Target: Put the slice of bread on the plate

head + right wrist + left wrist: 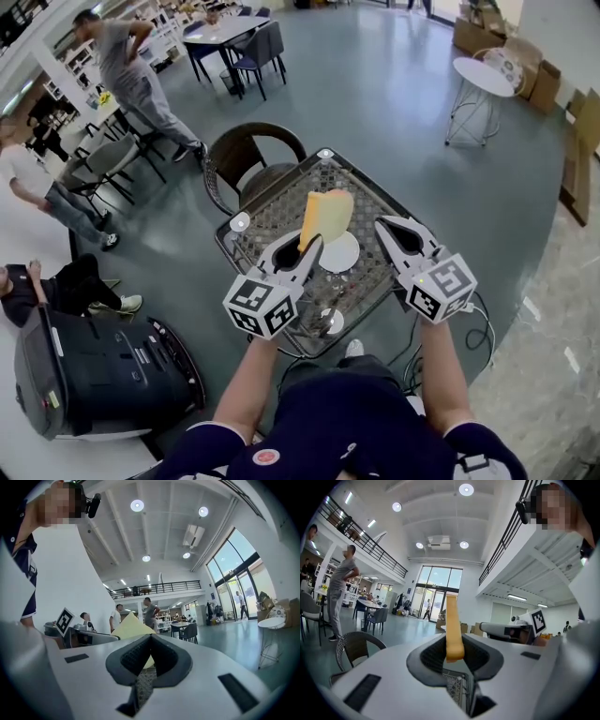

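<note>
A yellowish slice of bread (326, 217) stands upright over the metal mesh table (272, 211), and my left gripper (309, 246) is shut on its lower edge. In the left gripper view the bread (452, 627) shows edge-on between the dark pads (433, 656) of that left gripper (452, 644). A small white plate (341, 255) lies on the table just below and right of the bread. My right gripper (388, 226) hovers to the right of the plate, shut with nothing in it. In the right gripper view the bread (129, 626) shows beyond the right gripper (150, 638).
A brown chair (246, 155) stands at the table's far side. A small round object (330, 322) sits near the table's front edge. On the floor are a black case (103, 375) at left and cables (480, 330) at right. People stand and sit at far left.
</note>
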Available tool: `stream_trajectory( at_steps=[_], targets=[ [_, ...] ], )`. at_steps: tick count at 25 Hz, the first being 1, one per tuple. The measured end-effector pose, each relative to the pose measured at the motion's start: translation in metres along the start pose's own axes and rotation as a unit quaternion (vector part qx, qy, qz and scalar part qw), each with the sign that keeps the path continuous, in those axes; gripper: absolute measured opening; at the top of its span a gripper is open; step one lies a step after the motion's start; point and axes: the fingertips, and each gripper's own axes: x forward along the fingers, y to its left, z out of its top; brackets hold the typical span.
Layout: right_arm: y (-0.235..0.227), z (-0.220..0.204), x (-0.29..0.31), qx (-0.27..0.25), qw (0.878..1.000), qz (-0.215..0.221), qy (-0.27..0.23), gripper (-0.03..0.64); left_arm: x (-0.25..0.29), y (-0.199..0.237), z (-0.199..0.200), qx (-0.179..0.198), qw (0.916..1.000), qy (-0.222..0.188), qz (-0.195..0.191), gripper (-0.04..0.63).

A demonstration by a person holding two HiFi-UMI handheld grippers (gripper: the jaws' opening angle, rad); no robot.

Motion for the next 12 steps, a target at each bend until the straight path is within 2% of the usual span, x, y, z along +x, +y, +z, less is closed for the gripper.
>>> stream_trajectory(
  at_steps=[5,12],
  targets=[
    [-0.009,0.003,0.009,-0.001,1.000,-0.007,0.006,0.006,0.006,0.012,0.005,0.000,1.0000,0.002,-0.003,0.089],
    [0.000,-0.009,0.030,0.000,0.999,-0.030,0.025,0.006,0.008,0.036,0.000,-0.004,0.9996,0.011,-0.027,0.089]
  ],
)
